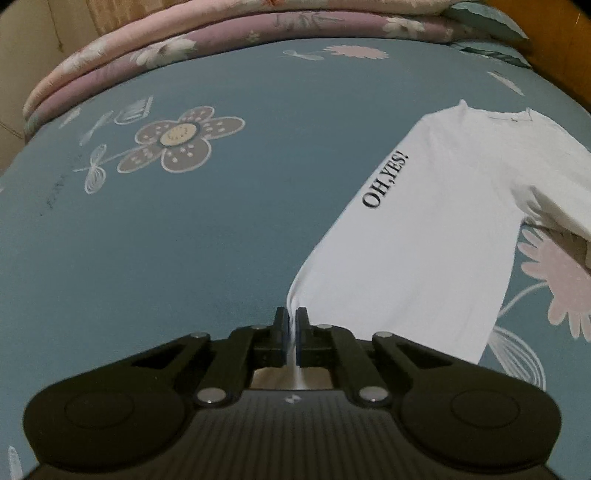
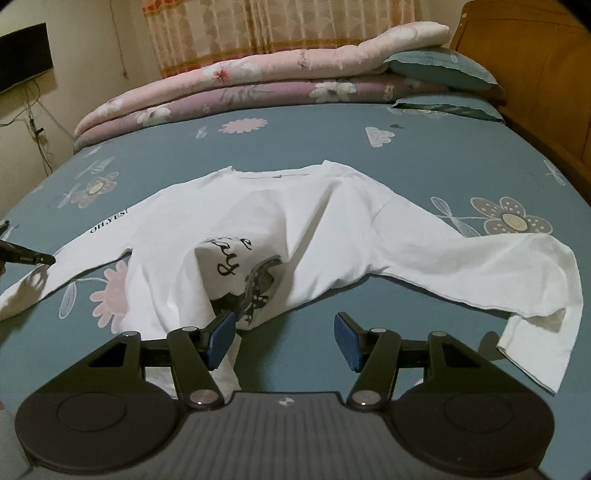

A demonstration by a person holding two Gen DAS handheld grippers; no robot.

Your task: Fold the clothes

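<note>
A white long-sleeved shirt (image 2: 332,229) lies rumpled on the blue flowered bed sheet (image 2: 295,140), collar towards the far side, its printed front partly folded over. One sleeve (image 1: 406,221) bears the words "OH,YES!" and stretches towards me in the left wrist view. My left gripper (image 1: 292,321) is shut on that sleeve's cuff, the cloth running between the pads. It also shows in the right wrist view as a dark tip, the left gripper (image 2: 44,259), at the far left. My right gripper (image 2: 284,334) hangs open just before the shirt's hem, nothing between its blue pads (image 2: 347,341). The other sleeve (image 2: 517,295) trails right.
Folded pink and mauve floral quilts (image 2: 258,85) are stacked along the far side of the bed. Two blue pillows (image 2: 439,66) lie at the back right against a wooden headboard (image 2: 535,74). A curtain (image 2: 277,29) hangs behind, with cables on the left wall.
</note>
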